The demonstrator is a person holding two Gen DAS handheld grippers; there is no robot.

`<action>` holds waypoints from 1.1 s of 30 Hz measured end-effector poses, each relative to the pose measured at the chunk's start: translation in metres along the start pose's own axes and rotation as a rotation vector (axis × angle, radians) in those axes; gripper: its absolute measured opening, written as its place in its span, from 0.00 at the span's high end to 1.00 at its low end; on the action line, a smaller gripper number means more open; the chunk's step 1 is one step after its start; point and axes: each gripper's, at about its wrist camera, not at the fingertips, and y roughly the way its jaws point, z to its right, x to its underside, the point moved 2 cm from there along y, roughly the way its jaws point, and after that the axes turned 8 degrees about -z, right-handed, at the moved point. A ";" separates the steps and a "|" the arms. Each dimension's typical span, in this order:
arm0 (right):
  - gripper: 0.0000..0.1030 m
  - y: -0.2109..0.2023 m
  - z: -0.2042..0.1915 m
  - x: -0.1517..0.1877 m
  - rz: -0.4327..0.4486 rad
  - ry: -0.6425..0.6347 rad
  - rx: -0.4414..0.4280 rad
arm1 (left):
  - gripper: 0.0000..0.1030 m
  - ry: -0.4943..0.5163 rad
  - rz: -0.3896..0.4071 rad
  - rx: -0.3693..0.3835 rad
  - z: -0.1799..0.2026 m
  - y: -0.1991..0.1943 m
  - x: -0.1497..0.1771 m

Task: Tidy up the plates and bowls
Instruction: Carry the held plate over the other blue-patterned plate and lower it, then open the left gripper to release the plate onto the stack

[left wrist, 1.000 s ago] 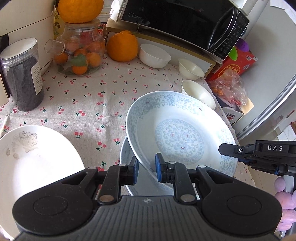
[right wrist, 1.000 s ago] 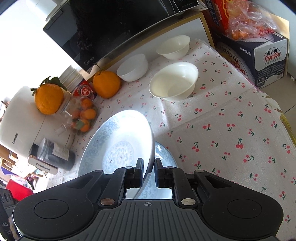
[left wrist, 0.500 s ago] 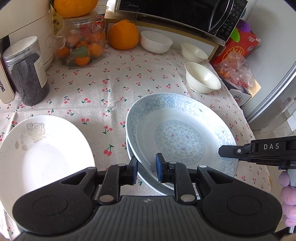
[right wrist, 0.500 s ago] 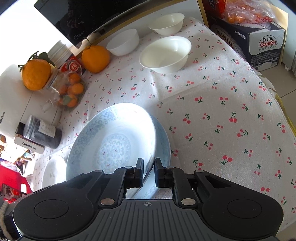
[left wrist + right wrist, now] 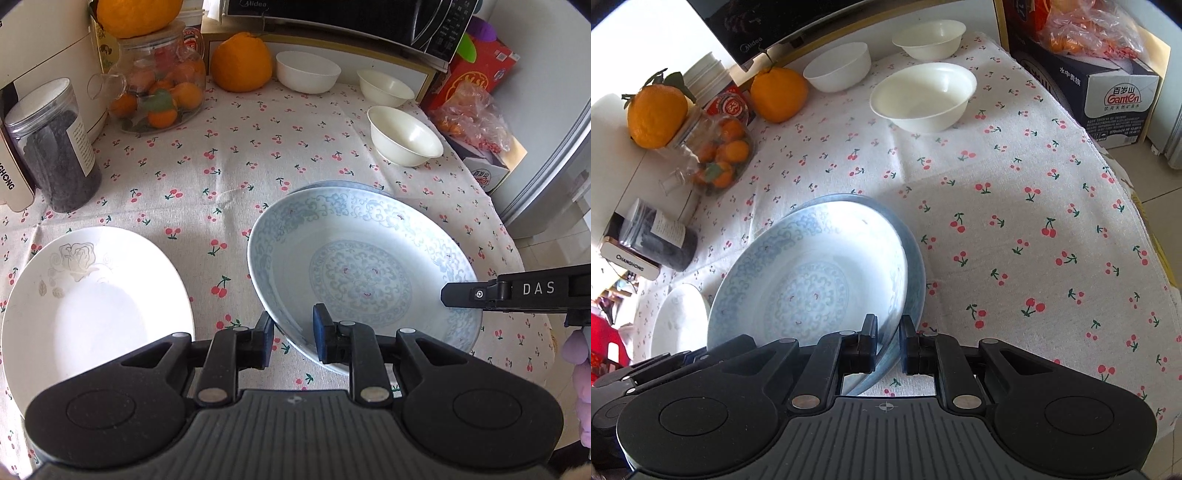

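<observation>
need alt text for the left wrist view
The left gripper straddles the near rim of a blue-patterned plate stacked on another, its jaws opening. A white plate lies left; three white bowls sit behind on the cherry-print tablecloth.

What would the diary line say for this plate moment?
step: stacking | blue plate on lower plate | left gripper: astride rim, pads apart | right gripper: shut on rim | white plate: untouched

Patterned plate (image 5: 360, 273) sits stacked on a second plate (image 5: 916, 266), centre of the tablecloth (image 5: 229, 155). Rose plate (image 5: 92, 306) to its left, apart. Three bowls (image 5: 404, 136) behind-right, in front of the microwave (image 5: 351, 22). Back-left: fruit jar (image 5: 159, 85), orange (image 5: 242, 61) beside it, dark canister (image 5: 55, 147) nearer.
</observation>
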 end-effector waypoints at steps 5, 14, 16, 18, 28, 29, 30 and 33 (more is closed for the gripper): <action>0.87 0.000 -0.005 0.001 0.001 -0.028 0.028 | 0.80 -0.011 -0.019 0.015 -0.001 0.002 0.001; 0.87 -0.001 -0.011 0.003 0.001 -0.081 0.077 | 0.80 0.016 -0.025 0.005 0.002 0.003 0.003; 0.86 -0.001 -0.011 0.003 -0.001 -0.089 0.085 | 0.80 0.030 -0.024 -0.002 0.003 0.003 0.004; 0.86 0.000 -0.013 0.004 -0.004 -0.102 0.100 | 0.80 0.050 -0.021 -0.013 0.005 0.003 0.004; 0.84 0.003 -0.016 0.003 -0.016 -0.141 0.131 | 0.80 0.106 -0.019 -0.042 0.009 0.003 0.004; 0.83 0.003 -0.016 0.003 -0.019 -0.142 0.132 | 0.80 0.108 -0.020 -0.043 0.009 0.003 0.004; 0.83 0.003 -0.016 0.003 -0.020 -0.142 0.133 | 0.80 0.107 -0.021 -0.042 0.008 0.003 0.004; 0.83 0.004 -0.017 0.004 -0.021 -0.143 0.140 | 0.80 0.109 -0.022 -0.043 0.008 0.002 0.004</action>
